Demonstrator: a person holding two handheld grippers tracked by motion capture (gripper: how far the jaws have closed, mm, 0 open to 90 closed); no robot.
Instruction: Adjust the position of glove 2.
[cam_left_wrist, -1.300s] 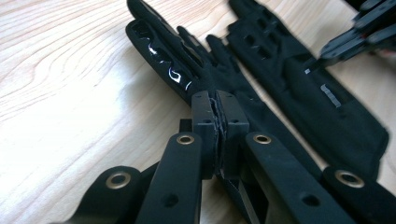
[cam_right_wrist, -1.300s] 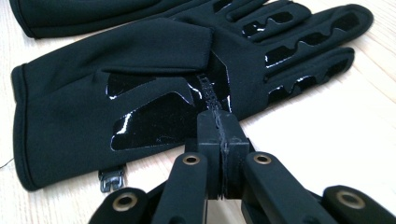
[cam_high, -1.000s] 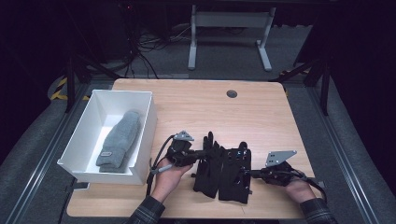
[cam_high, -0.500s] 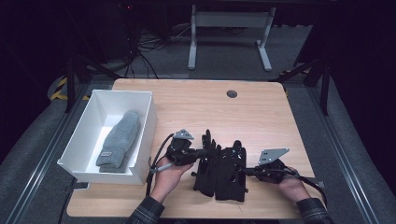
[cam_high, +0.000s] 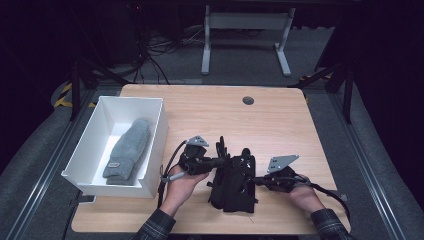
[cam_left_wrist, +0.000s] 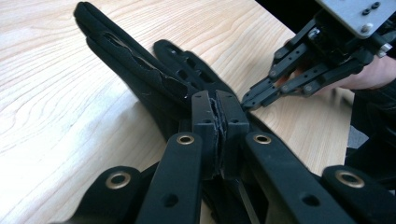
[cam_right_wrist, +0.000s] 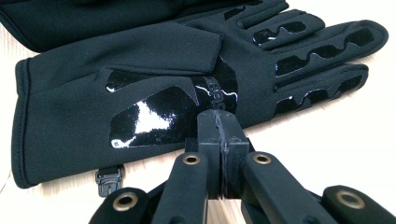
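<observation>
A pair of black gloves (cam_high: 232, 185) lies stacked near the table's front edge. My left gripper (cam_high: 222, 161) comes in from the left, shut, its tips resting on the upper glove (cam_left_wrist: 140, 79) at the base of its fingers. My right gripper (cam_high: 252, 179) comes in from the right, also shut, with its tips against the palm edge of the glove (cam_right_wrist: 140, 93), beside the shiny grip patches. In the left gripper view my left gripper (cam_left_wrist: 215, 100) nearly meets the right gripper (cam_left_wrist: 247, 100). No fabric shows clearly between the jaws of my right gripper (cam_right_wrist: 218, 116).
A white bin (cam_high: 159, 135) stands at the table's left edge with a grey knit glove (cam_high: 127, 150) inside. A dark cable hole (cam_high: 248, 100) sits near the far edge of the wooden table (cam_high: 225, 120). A metal stand's legs are on the floor beyond.
My right gripper has slid left toward the left gripper, and the gloves' right edge has shifted left with it. The left gripper has stayed put.
</observation>
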